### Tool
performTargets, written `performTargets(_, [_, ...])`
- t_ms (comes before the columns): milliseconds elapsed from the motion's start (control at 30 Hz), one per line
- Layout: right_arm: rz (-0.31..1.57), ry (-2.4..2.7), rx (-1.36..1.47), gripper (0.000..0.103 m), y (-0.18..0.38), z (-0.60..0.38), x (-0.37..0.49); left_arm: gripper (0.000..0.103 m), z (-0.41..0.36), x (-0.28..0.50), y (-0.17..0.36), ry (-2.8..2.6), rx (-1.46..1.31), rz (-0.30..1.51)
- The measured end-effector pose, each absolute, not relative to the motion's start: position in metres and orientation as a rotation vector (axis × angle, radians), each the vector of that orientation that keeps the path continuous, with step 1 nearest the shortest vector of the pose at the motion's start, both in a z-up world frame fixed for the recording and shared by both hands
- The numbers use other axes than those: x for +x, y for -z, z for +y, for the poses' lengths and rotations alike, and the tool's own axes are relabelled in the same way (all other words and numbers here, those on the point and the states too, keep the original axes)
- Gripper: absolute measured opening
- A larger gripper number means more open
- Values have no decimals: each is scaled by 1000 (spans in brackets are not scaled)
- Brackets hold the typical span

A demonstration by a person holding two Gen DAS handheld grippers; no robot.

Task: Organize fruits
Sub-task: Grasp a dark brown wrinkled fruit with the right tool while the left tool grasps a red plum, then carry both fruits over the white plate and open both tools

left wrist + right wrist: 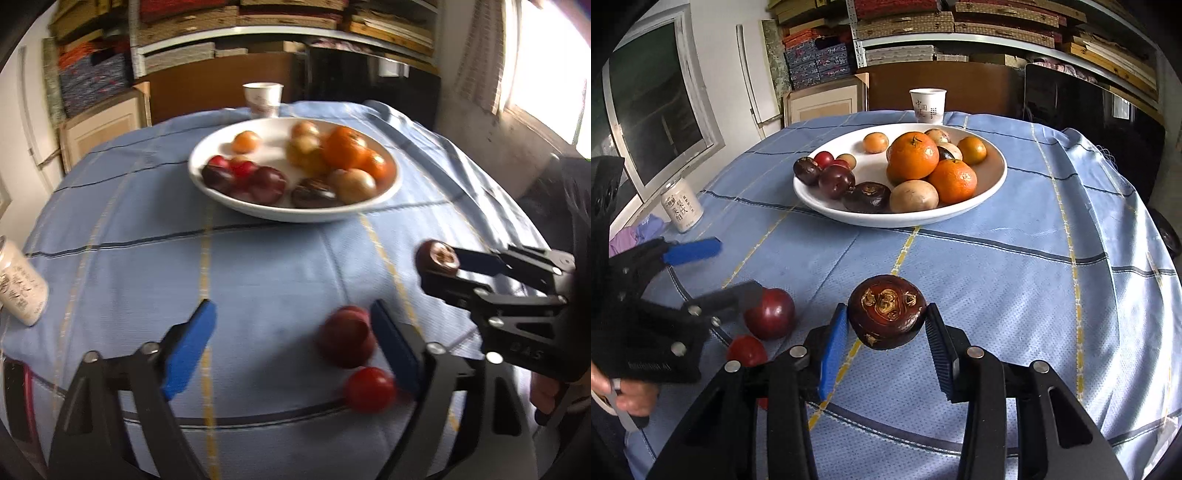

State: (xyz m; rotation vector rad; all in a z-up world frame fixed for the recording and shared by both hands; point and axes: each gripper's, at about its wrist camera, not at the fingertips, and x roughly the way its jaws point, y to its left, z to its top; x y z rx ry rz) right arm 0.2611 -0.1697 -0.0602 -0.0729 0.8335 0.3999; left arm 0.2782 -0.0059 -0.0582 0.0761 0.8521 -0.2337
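A white plate (997, 173) holds oranges, dark plums, red cherry-like fruits and brown fruits; it also shows in the left wrist view (207, 184). My right gripper (886, 328) is shut on a dark brown water chestnut (886, 317) above the cloth; the chestnut shows in the left wrist view (437, 258). My left gripper (291, 336) is open over the cloth; a dark red plum (345, 341) lies just inside its right finger, and a small red fruit (369, 389) lies beside it. In the right wrist view the plum (770, 314) and red fruit (746, 350) sit by the left gripper (727, 266).
A blue checked cloth (997, 280) covers the round table. A paper cup (927, 105) stands behind the plate. A white jar (681, 206) stands at the left edge, with a purple cloth (639, 230) beside it. Shelves and boxes fill the background.
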Motion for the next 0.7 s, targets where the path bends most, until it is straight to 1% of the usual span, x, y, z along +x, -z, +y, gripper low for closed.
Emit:
performTargets(100, [833, -402, -72, 43, 60, -170, 261, 69, -19, 278, 64, 264, 97, 872])
performTargets(133, [832, -403, -72, 43, 60, -170, 260, 67, -23, 279, 66, 273, 103, 880])
performTargets(233, [829, -403, -71, 43, 59, -169, 259, 56, -30, 281, 71, 293, 105, 906])
performTargets(267, [828, -402, -70, 43, 59, -169, 259, 49, -31, 281, 73, 298, 103, 913])
performTargets(300, [827, -401, -68, 43, 59, -170, 259, 45, -32, 282, 75, 303, 100, 924])
performTargets(367, [826, -400, -64, 43, 58, -171, 258, 40, -33, 284, 78, 310, 94, 938])
performTargets(700, [821, -391, -49, 43, 57, -175, 260, 38, -32, 283, 78, 312, 85, 934])
